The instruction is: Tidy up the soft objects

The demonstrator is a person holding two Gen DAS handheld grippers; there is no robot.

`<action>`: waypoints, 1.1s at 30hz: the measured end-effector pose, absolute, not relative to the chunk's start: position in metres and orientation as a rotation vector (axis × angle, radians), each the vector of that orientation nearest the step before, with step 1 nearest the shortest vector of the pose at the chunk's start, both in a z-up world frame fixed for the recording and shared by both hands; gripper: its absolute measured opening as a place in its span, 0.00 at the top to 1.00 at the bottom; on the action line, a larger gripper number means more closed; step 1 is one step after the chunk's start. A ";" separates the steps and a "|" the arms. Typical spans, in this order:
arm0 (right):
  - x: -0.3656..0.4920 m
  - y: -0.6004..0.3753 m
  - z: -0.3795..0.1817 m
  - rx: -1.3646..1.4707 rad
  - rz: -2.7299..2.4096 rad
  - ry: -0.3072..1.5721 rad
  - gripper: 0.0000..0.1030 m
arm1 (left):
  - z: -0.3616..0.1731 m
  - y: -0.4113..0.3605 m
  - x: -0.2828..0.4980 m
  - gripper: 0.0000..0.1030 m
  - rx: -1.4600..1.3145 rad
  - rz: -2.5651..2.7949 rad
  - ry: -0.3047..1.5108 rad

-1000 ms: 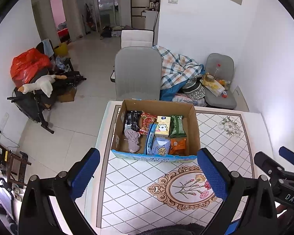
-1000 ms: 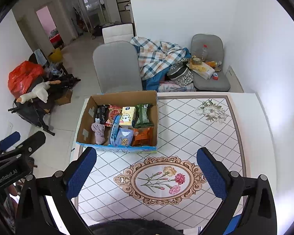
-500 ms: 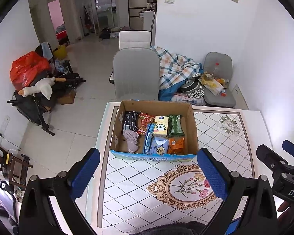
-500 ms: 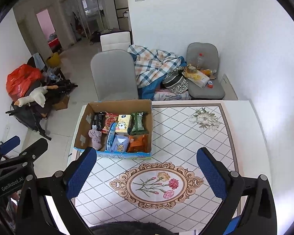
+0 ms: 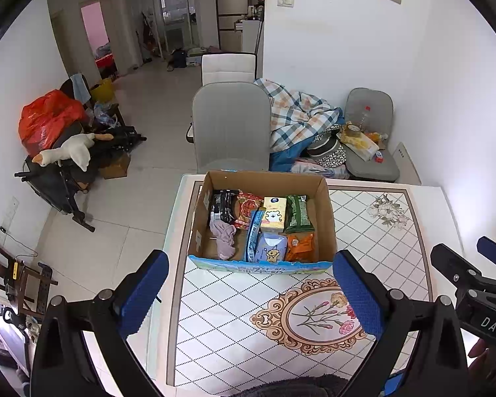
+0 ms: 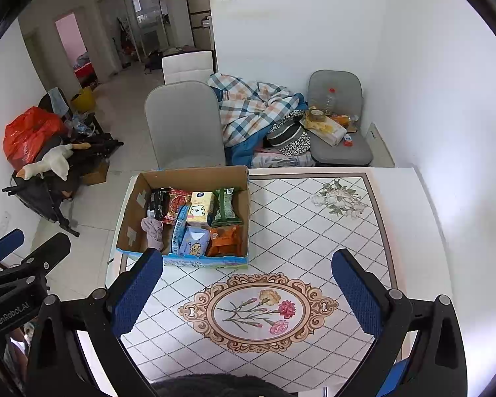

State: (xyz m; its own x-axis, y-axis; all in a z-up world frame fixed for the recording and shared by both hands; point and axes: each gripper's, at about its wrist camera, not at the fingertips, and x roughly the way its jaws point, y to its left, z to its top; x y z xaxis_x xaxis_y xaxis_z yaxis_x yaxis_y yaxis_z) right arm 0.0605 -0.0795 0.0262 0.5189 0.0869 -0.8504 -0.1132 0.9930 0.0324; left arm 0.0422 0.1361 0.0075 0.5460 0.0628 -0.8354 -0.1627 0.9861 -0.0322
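A cardboard box stands at the table's far left. It holds soft packs: a pinkish cloth, a yellow tissue pack, a blue tissue pack, green, orange and red snack bags, and a black pack. My left gripper hangs open above the table, short of the box. My right gripper is open over the flower medallion, nothing between its fingers.
The white patterned table spreads to the right of the box. Behind it stand a grey chair, a plaid blanket heap and a second cluttered chair. On the floor at left lie a stroller, a goose toy and a red bag.
Both grippers have pulled back and risen a little, so the box and table look smaller and farther. Jaws stayed open; nothing was picked up.
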 end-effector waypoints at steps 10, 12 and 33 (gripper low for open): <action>0.062 -0.081 0.022 -0.019 0.110 1.022 0.00 | 0.007 0.135 0.042 0.01 -0.109 0.139 0.987; 0.063 -0.081 0.023 -0.023 0.107 1.018 0.00 | 0.007 0.134 0.042 0.01 -0.110 0.138 0.987; 0.060 -0.082 0.024 -0.016 0.092 1.013 0.00 | 0.007 0.134 0.043 0.01 -0.104 0.139 0.984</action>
State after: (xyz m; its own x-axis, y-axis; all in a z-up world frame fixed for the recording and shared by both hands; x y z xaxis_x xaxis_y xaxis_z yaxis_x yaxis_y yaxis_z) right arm 0.0605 -0.0820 0.0238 0.5258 0.0698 -0.8477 -0.0847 0.9960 0.0294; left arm 0.0432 0.1342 0.0073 0.5461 0.0696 -0.8348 -0.1640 0.9861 -0.0251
